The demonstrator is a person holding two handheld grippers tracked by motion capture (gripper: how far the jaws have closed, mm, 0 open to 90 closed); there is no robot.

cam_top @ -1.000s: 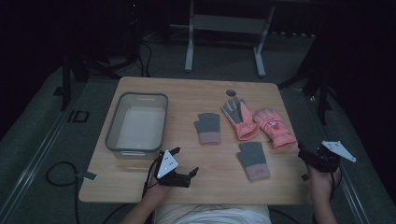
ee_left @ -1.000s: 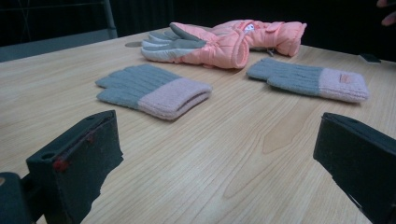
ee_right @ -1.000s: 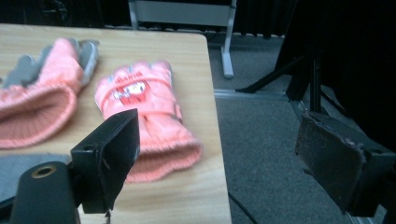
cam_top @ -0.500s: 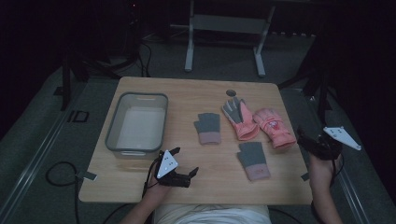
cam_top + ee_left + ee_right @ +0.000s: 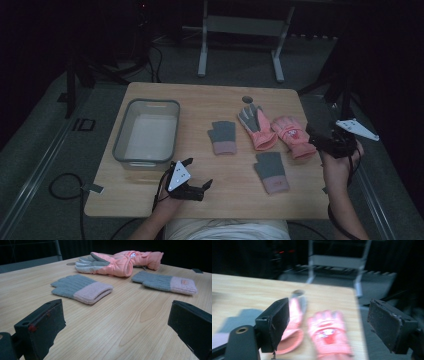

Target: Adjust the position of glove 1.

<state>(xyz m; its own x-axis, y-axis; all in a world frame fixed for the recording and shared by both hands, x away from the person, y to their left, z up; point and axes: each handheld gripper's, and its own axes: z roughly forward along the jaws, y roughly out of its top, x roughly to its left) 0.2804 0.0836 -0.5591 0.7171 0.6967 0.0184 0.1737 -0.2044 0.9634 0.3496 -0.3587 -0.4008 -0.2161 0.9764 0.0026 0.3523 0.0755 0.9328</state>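
the right hand-held gripper (image 5: pixel 320 141), jaws spread, nears the pink glove (image 5: pixel 294 136) (soft, light, puffy), best pinched at its cuff.

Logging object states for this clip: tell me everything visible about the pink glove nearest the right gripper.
The pink glove looks padded, like a ski glove, salmon pink with a small white print on its back. It lies flat at the table's right edge, fingers pointing away from the person. Its inner side rests against the second pink glove. The right gripper hovers open beside it, not touching.
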